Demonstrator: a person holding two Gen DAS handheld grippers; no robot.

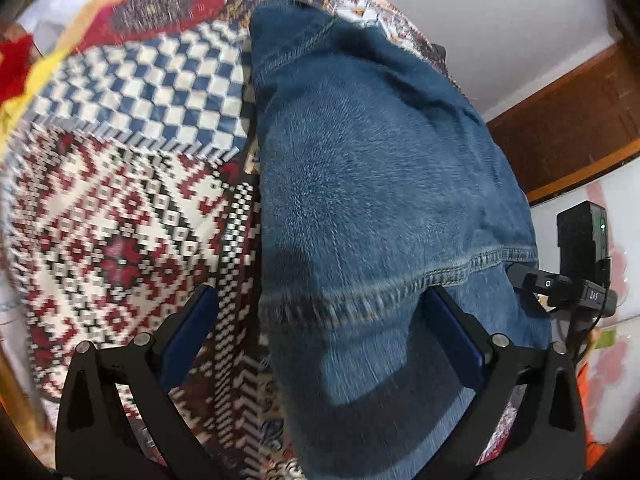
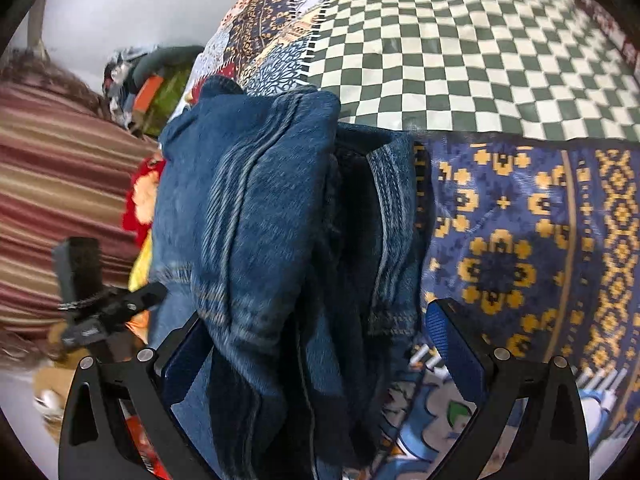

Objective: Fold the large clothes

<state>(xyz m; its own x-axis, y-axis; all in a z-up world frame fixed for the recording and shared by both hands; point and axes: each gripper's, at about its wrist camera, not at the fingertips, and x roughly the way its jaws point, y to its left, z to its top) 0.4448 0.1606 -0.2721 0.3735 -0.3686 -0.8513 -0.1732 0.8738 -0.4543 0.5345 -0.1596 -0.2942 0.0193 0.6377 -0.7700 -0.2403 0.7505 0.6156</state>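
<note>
Between the spread jaws of the left gripper (image 1: 320,320) a folded length of blue jeans (image 1: 372,184) is seen, laid along a patterned bedspread (image 1: 120,208). Both blue pads stand wide apart and nothing is clamped; one pad sits over the bare bedspread, the other over the denim near a stitched seam (image 1: 420,280). Whether that pad touches the cloth cannot be told.

Ahead of the right gripper (image 2: 316,340) the same jeans (image 2: 256,208) are shown bunched in several layers, with a hemmed edge (image 2: 392,216) lying toward the right-hand pad and the checked part of the bedspread (image 2: 480,60) beyond. These jaws are likewise held wide, with denim lying between them but not pinched. A striped blanket (image 2: 52,184) is visible off to the left-hand side.

The fold appears to be well advanced: the garment is judged to be already doubled into a narrow stack, and a release or re-grip stage seems to be in hand. For the next move, a closing of each pair of jaws on a layered edge would be called for, so that the stack can be doubled once more, or the loose layers squared and pressed flat.
</note>
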